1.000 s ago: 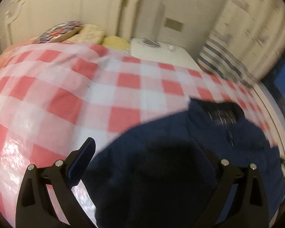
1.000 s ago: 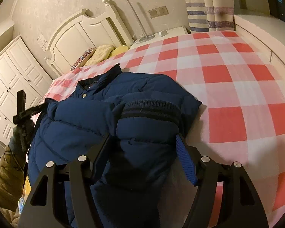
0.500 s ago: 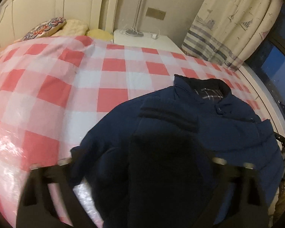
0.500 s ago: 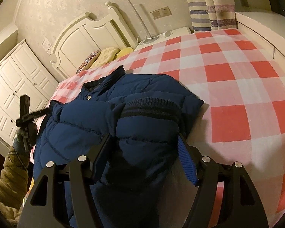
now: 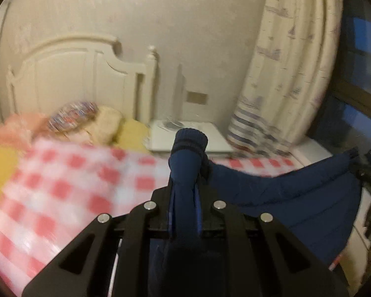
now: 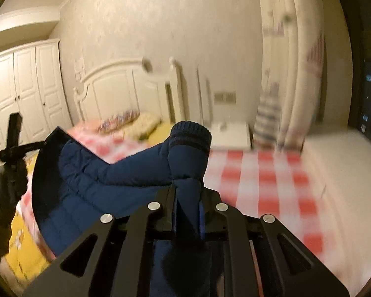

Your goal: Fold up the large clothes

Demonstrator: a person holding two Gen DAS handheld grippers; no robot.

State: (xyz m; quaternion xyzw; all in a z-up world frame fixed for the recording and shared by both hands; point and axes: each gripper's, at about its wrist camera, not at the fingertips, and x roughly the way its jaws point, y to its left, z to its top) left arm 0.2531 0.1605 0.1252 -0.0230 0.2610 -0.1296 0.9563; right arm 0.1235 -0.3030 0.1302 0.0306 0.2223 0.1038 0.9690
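Note:
A navy puffer jacket [image 5: 291, 198] hangs lifted above the red and white checked bed [image 5: 69, 188]. My left gripper [image 5: 184, 212] is shut on one sleeve, whose ribbed cuff [image 5: 190, 141] sticks up past the fingers. My right gripper [image 6: 188, 212] is shut on the other sleeve, its ribbed cuff [image 6: 191, 136] also standing above the fingers. In the right wrist view the jacket body [image 6: 86, 193] sags to the left, toward my left gripper [image 6: 12, 136] at the far left. Both views are blurred by motion.
The white headboard [image 5: 71, 79] and pillows [image 5: 91, 121] are at the bed's head, with a white nightstand [image 5: 188, 138] and a curtain [image 5: 284, 79] to the right. A white wardrobe [image 6: 19, 91] stands at the left. A yellow blanket [image 6: 24, 245] lies at the bed's near left.
Both grippers were open over the jacket lying on the bed. Both have since closed on the sleeves and lifted, raising the jacket off the bed.

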